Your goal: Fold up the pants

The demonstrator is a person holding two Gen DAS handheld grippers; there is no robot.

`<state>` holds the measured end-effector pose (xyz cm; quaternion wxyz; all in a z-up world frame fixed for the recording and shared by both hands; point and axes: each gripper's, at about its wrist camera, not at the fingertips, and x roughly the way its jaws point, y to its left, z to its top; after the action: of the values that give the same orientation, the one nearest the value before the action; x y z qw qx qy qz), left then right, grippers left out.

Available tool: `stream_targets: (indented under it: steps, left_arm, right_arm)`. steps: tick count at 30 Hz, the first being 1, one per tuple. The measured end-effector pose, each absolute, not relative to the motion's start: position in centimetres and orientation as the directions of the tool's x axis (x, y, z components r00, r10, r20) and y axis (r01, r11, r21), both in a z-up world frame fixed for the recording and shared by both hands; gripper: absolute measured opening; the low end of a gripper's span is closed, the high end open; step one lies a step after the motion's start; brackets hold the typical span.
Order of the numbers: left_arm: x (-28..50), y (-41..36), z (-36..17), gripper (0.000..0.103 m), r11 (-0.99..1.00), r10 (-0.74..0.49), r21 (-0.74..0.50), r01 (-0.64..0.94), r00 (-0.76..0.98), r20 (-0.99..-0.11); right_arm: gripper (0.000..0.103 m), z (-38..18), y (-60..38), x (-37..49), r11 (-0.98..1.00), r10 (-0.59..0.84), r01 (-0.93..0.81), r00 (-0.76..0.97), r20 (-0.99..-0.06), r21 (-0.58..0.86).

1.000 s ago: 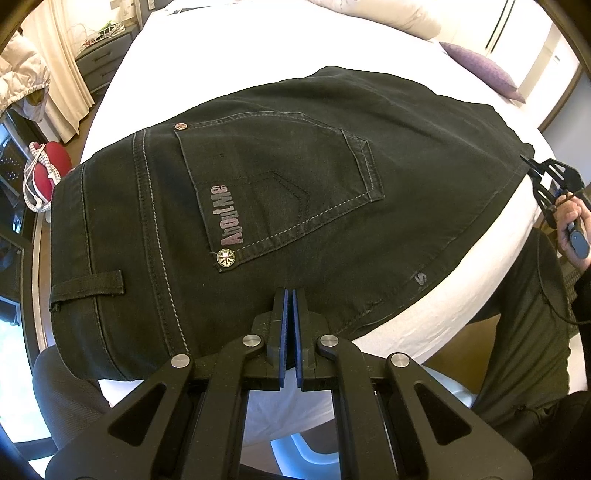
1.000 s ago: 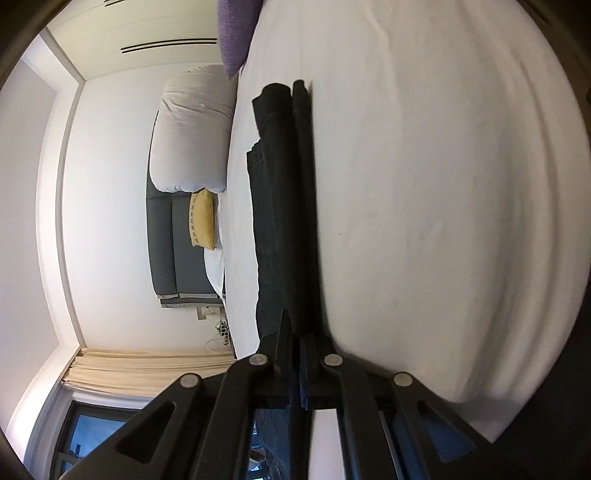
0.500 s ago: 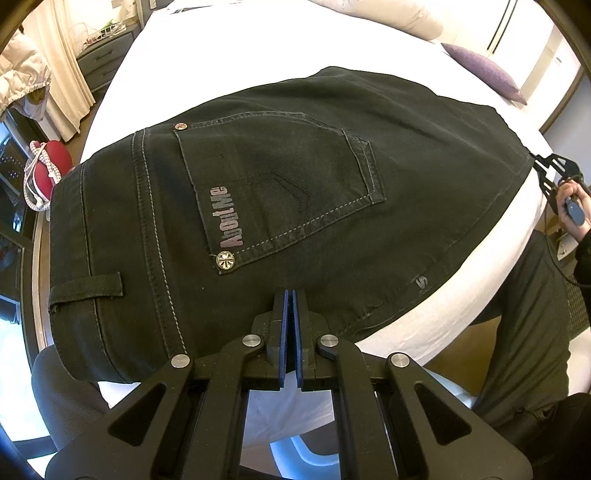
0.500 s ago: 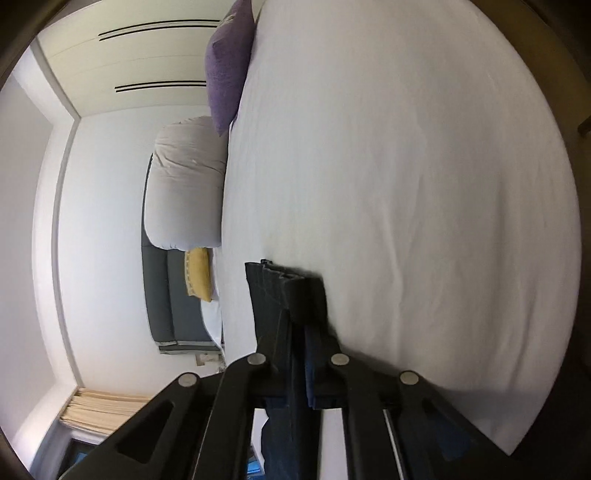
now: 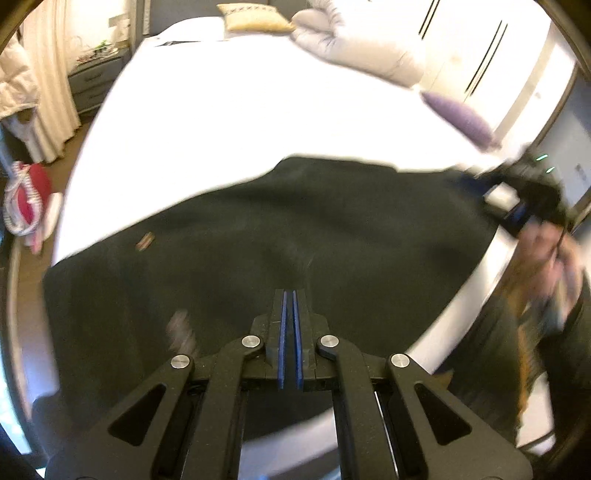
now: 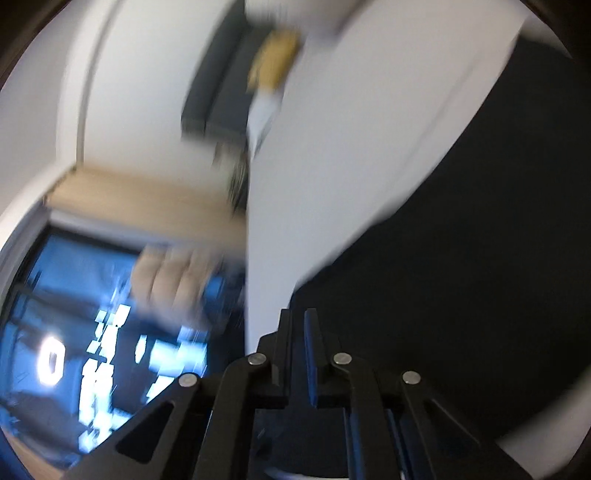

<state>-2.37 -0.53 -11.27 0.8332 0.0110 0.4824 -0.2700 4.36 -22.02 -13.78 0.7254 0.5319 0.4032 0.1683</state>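
Observation:
The black pants (image 5: 280, 236) lie spread across the near edge of the white bed (image 5: 258, 122), blurred by motion. My left gripper (image 5: 289, 295) is shut on the near edge of the pants. My right gripper (image 5: 480, 181) shows at the right in the left wrist view, holding the far right end of the pants. In the right wrist view the right gripper (image 6: 297, 317) is shut on the dark cloth (image 6: 461, 258), which fills the right side of that blurred frame.
A purple pillow (image 5: 461, 118), a grey-white duvet (image 5: 362, 48) and a yellow cushion (image 5: 255, 20) lie at the bed's far side. A nightstand (image 5: 96, 79), curtain and a red object (image 5: 27, 194) stand at the left. A wardrobe wall is at the right.
Both grippers have swung fast, blurring the views. The pants have been pulled and lifted at the near edge, and the right gripper has carried its end up and inward over the bed.

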Motion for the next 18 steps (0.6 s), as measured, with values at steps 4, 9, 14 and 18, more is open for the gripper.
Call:
stream_targets:
  steps: [4,9,14,18]
  left_arm:
    - [2.9,-3.2,-15.2,0.003,0.859,-0.441,-0.279,0.43,0.342,-0.83]
    - [6.5,-1.0,-19.1,0.002,0.865,-0.479,-0.392,0.314,0.281,-0.832]
    - [5.4,1.8,-18.5,0.002,0.891,-0.433,-0.34,0.302,0.338,-0.836]
    - [3.2,3.3,-17.3,0.002,0.932,-0.334,-0.229,0.281,0.42,-0.844]
  right_arm:
    - [0.008,-18.7,-16.9,9.4,0.36,0.761,0.254,0.477,-0.441,0.897]
    - [0.0,-21.1,-24.1,9.1,0.371,0.61,0.378,0.59,-0.529,0.848]
    - [0.0,-19.8,-38.2,4.0,0.333,0.269,0.54,0.732,-0.626,0.773]
    - [0.0,-16.1,-44.0,-0.7,0.291,-0.005,0.709,0.672,-0.74,0.642]
